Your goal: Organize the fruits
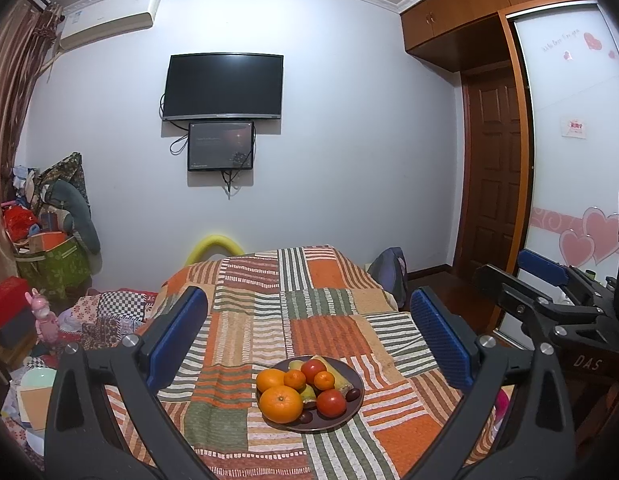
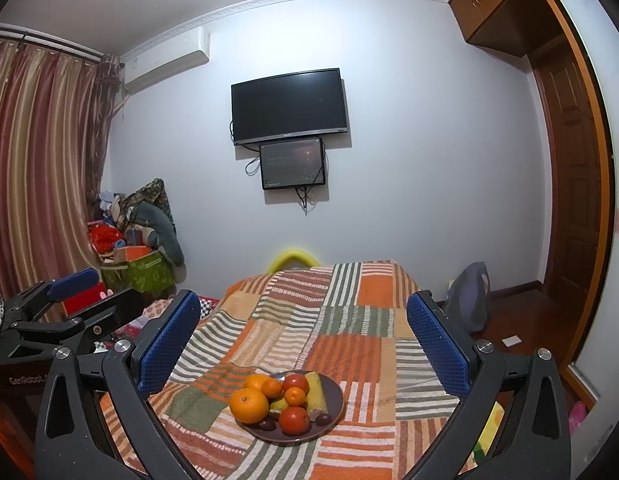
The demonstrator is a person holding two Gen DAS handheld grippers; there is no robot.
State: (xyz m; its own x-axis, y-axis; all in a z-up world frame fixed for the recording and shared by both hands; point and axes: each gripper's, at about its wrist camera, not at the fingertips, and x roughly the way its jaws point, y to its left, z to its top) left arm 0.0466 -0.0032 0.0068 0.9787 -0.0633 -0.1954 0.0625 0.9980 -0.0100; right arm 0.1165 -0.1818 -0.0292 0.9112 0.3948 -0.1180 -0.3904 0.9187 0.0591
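Note:
A dark brown plate [image 1: 351, 414] [image 2: 333, 412] heaped with fruit sits on a patchwork cloth on the table. It holds a large orange [image 1: 280, 404] [image 2: 249, 405], small mandarins [image 1: 295, 379], red tomatoes [image 1: 330, 402] [image 2: 294, 420], a banana [image 2: 317, 394] and dark dates [image 1: 352, 394]. My left gripper [image 1: 307, 336] is open and empty, held above and short of the plate. My right gripper [image 2: 303, 338] is open and empty at about the same height. The right gripper also shows at the right edge of the left wrist view [image 1: 521, 276].
The striped orange, green and white cloth [image 1: 321, 304] covers the table. A wall TV [image 1: 224, 86] and a smaller screen hang ahead. Bags and clutter [image 1: 49, 248] pile at the left, a wardrobe and door [image 1: 493, 200] stand at the right.

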